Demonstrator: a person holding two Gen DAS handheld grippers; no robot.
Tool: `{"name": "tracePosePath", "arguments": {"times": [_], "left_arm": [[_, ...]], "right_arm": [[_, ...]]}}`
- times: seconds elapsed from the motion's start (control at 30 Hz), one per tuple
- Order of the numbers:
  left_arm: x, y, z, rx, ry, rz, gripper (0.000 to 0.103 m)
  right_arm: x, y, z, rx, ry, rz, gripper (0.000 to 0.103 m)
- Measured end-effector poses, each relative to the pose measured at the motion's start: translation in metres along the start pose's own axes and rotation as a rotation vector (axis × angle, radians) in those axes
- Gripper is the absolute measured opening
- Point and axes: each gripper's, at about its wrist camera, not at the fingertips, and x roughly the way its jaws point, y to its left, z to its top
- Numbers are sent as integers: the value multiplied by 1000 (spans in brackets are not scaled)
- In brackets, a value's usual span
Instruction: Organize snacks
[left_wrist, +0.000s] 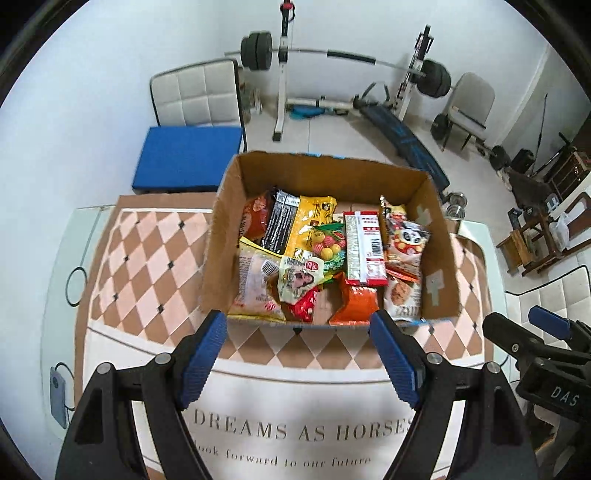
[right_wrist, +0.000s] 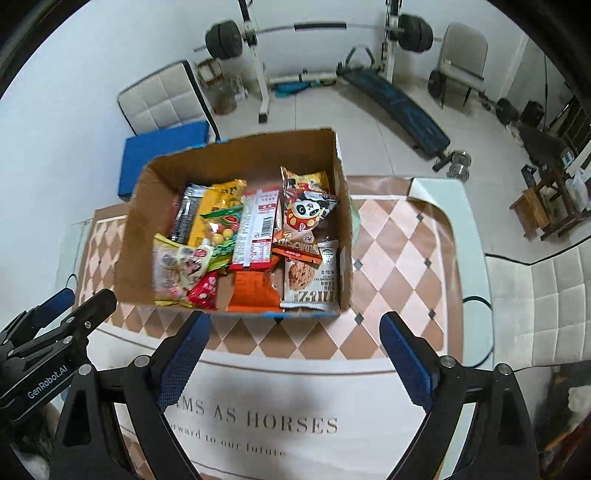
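Observation:
An open cardboard box (left_wrist: 325, 173) (right_wrist: 236, 155) stands on the table, filled with several snack packets. Among them are a red and white carton (left_wrist: 364, 247) (right_wrist: 256, 229), a panda-print bag (left_wrist: 406, 240) (right_wrist: 308, 214), an orange pack (left_wrist: 356, 302) (right_wrist: 255, 291) and a yellow bag (left_wrist: 310, 221). My left gripper (left_wrist: 297, 323) hovers above the box's near edge, open, nothing between its blue pads. My right gripper (right_wrist: 295, 325) hangs over the near right corner of the box, open and empty. Each gripper shows at the other view's side: the right gripper (left_wrist: 546, 343), the left gripper (right_wrist: 55, 317).
The table carries a checked cloth (left_wrist: 147, 266) (right_wrist: 399, 251) with printed words at its near end. Behind stand a blue-cushioned chair (left_wrist: 188, 158), a barbell rack (left_wrist: 284, 74) and a bench (right_wrist: 399, 107). A white padded seat (right_wrist: 546, 306) is at the right.

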Motion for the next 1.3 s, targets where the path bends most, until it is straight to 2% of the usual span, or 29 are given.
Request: {"name": "tracePosePath", "arguments": {"times": [0.4, 0.73, 1.0, 1.07, 1.1, 1.3], "left_arm": [[-102, -5, -52, 44, -100, -4, 79], [-164, -2, -75, 35, -170, -27, 79], [-190, -3, -79, 34, -238, -22, 79], [-187, -3, -78, 33, -239, -22, 85], [-184, -3, -77, 31, -237, -25, 94], [-172, -5, -70, 36, -244, -13, 97]], "right_arm": [[-119, 4, -82, -9, -141, 16, 95], [-198, 11, -126, -26, -220, 10, 96], [-223, 16, -137, -33, -250, 4, 97], [-225, 16, -138, -28, -253, 7, 99], [-226, 16, -138, -28, -256, 5, 99], [-217, 14, -125, -23, -267, -13, 100]]}}
